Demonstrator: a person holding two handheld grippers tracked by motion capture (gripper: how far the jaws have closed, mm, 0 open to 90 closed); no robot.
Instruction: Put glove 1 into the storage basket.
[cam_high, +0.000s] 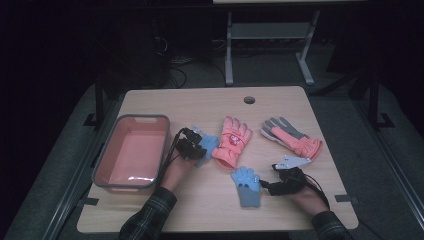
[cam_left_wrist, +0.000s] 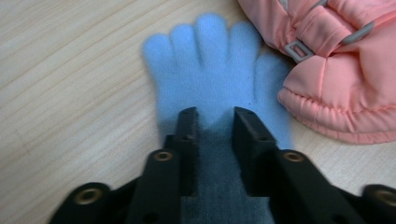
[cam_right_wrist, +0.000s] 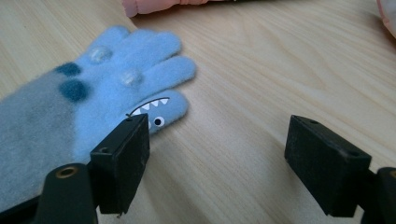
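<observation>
High view: the left gripper (cam_high: 192, 145) sits on a small light-blue fleece glove (cam_high: 207, 146), with the salmon plastic bin (cam_high: 131, 152) just to its left.

Left gripper view: narrow jaws straddle the glove's grey cuff (cam_left_wrist: 219, 154); I cannot tell whether they pinch it. The glove's fingers point away.

Right gripper view: the right gripper (cam_right_wrist: 217, 154) is wide and empty beside a second blue glove (cam_right_wrist: 93, 102).

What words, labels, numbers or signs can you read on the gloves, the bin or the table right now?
No text can be read.
Orange padded glove: a red and white printed patch on its back, too small and blurred in the high view to read.
Light blue fleece glove with grey cuff: a drawn toothy mouth and eye on the thumb, a picture, no letters.
Second light blue fleece glove, grey and orange glove, orange plastic bin, wooden table: no markings seen.
</observation>
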